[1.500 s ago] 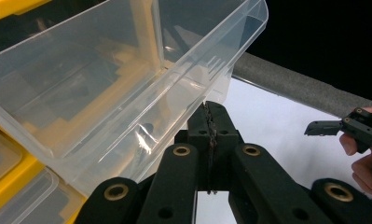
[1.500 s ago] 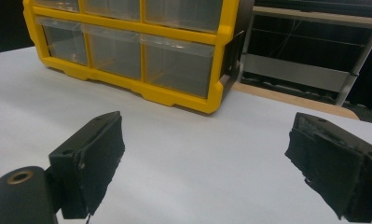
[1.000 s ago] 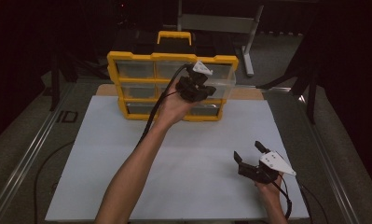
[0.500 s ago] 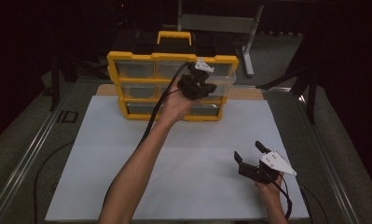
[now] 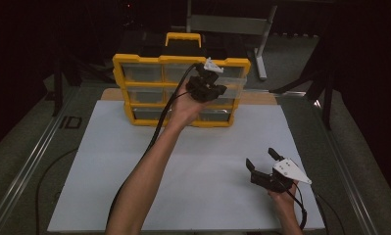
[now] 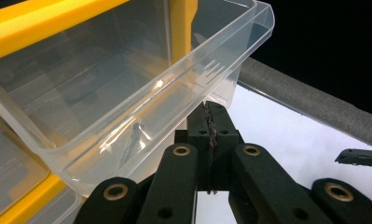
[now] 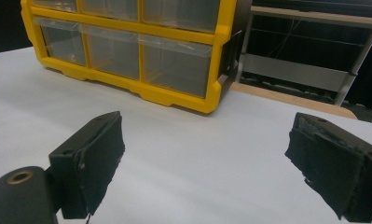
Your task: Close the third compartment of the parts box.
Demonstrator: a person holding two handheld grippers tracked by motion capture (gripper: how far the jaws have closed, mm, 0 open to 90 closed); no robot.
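The clear plastic drawer [image 6: 127, 88] juts from the yellow drawer cabinet [image 5: 178, 61] at the table's twelve o'clock. Nearest, at five o'clock, the right gripper [image 5: 265, 166] gapes wide and empty; farther off, the left gripper [image 6: 210, 122] pinches the drawer's front wall.

drawer [image 6: 127, 93] | clear plastic | pulled out of yellow organizer [image 5: 134, 63]

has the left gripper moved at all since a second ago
No. In the high view the left gripper sits at the same spot against the yellow organizer, shut on the front of the clear drawer at its upper right.
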